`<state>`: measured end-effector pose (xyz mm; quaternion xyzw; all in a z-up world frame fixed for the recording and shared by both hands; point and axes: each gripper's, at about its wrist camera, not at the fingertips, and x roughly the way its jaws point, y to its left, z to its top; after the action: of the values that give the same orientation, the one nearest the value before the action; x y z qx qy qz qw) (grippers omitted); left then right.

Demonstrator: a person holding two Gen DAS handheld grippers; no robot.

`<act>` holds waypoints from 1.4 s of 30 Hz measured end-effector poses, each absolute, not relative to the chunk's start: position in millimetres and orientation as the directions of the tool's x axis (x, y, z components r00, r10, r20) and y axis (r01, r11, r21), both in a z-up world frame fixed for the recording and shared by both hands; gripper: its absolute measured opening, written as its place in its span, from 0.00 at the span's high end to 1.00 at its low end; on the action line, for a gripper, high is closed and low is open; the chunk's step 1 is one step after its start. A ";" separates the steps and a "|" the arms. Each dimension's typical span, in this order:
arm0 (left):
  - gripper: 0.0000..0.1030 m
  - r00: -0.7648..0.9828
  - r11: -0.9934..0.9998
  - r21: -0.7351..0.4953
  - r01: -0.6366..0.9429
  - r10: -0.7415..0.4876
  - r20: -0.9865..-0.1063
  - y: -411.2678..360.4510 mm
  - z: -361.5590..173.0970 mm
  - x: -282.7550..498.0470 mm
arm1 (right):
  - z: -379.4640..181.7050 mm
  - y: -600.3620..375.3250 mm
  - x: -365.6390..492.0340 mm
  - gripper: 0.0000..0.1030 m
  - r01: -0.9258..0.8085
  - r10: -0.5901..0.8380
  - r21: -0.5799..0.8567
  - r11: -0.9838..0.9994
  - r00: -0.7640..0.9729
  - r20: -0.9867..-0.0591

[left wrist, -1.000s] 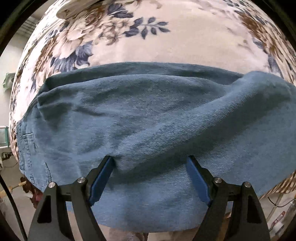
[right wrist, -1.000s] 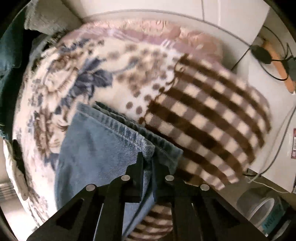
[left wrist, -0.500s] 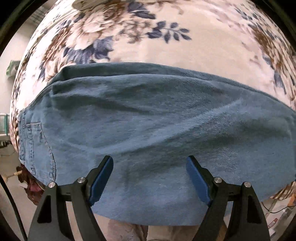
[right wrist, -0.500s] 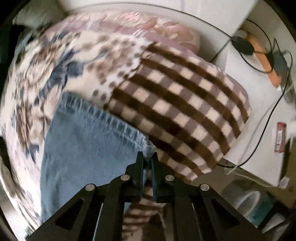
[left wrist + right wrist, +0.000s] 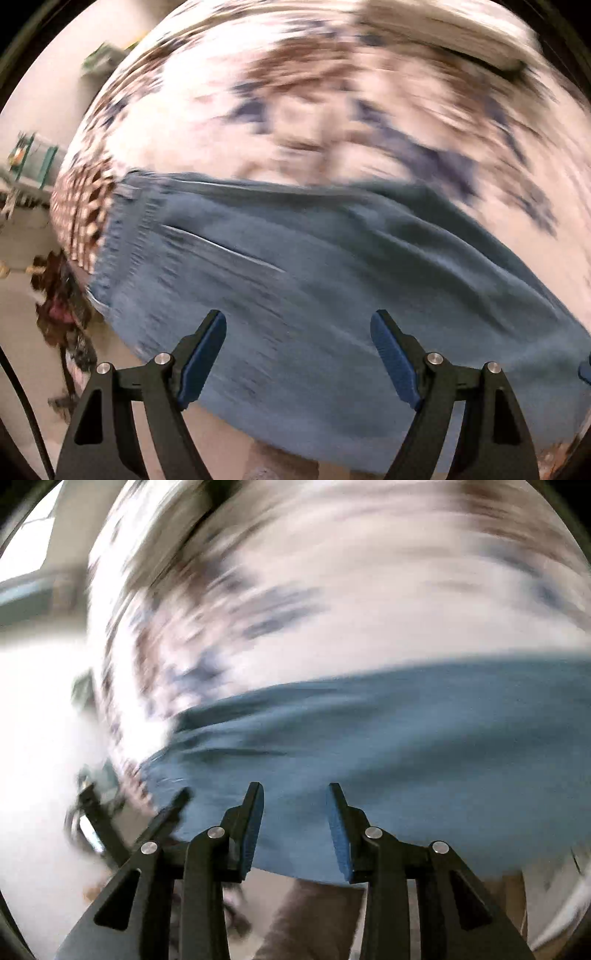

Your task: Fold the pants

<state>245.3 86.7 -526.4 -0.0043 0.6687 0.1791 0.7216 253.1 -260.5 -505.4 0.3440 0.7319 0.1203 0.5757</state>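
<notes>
Blue denim pants [image 5: 314, 280] lie flat across a floral blanket [image 5: 314, 110] on a bed, their near edge hanging over the bed's side. Both views are motion-blurred. My left gripper [image 5: 299, 347] is open and empty, its blue-padded fingers spread above the pants' near edge. In the right wrist view the pants [image 5: 406, 731] fill the lower half. My right gripper [image 5: 295, 816] is open and empty just above the pants' near edge. The other gripper's black finger [image 5: 173, 805] shows blurred at its left.
A brown-and-cream checked blanket [image 5: 81, 210] lies at the left end of the bed beside the pants' hem. Shelving and clutter [image 5: 26, 173] stand beyond the bed at far left. A pillow [image 5: 461, 33] lies at the top right. The floor shows below the bed edge.
My right gripper has let go of the pants' hem and opened, and swung left to face the pants' long side. My left gripper stayed open and its view swung toward the hem end.
</notes>
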 end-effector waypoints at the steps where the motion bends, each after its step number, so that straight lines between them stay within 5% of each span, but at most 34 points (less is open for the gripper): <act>1: 0.23 0.035 0.928 0.236 -0.290 0.256 -0.966 111.1 -530.4 253.0 | -512.0 -232.9 271.6 0.64 0.327 0.654 0.591 0.738 -0.129 -0.745; 5: 0.23 -0.004 0.925 0.262 -0.275 0.271 -0.962 152.6 -558.0 264.9 | -547.3 -113.3 340.1 0.64 0.180 0.637 0.612 0.770 -0.276 -0.720; 10: 0.02 -0.058 0.946 0.203 -0.255 0.194 -0.979 187.0 -591.2 283.2 | -595.8 -54.3 370.9 0.48 0.101 0.503 0.519 0.849 -0.458 -0.733; 15: 0.02 -0.079 0.948 0.131 -0.289 0.112 -0.991 205.7 -594.0 293.0 | -609.1 -42.3 384.7 0.43 0.122 0.494 0.507 0.854 -0.500 -0.712; 21: 0.02 -0.071 0.955 0.067 -0.290 0.048 -0.996 223.8 -582.1 285.6 | -594.1 -21.6 390.1 0.46 -0.067 0.375 0.455 0.888 -0.469 -0.799; 32: 0.02 -0.091 0.954 0.087 -0.288 0.063 -0.994 230.3 -571.3 249.7 | -612.1 -1.5 344.3 0.45 -0.078 0.455 0.668 0.740 -0.674 -0.582; 36: 0.02 -0.093 0.956 0.103 -0.276 0.080 -0.992 221.0 -571.5 243.3 | -631.0 -6.0 355.4 0.45 0.102 0.618 0.731 0.675 -0.618 -0.485; 38: 0.02 -0.099 0.958 0.104 -0.267 0.080 -0.992 214.4 -571.8 243.4 | -624.5 -5.1 359.0 0.51 0.096 0.647 0.753 0.651 -0.590 -0.484; 40: 0.02 -0.099 0.960 0.108 -0.258 0.085 -0.991 210.8 -571.5 243.1 | -618.4 -10.8 359.2 0.79 0.088 0.639 0.739 0.668 -0.576 -0.510; 42: 0.02 -0.095 0.962 0.111 -0.251 0.089 -0.991 206.6 -569.8 246.7 | -609.9 -30.8 360.5 0.85 0.171 0.703 0.739 0.652 -0.503 -0.503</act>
<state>246.7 206.6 -569.8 -0.0556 0.7289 0.1271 0.6704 360.5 -30.8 -609.9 0.2707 0.8067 0.3177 0.4184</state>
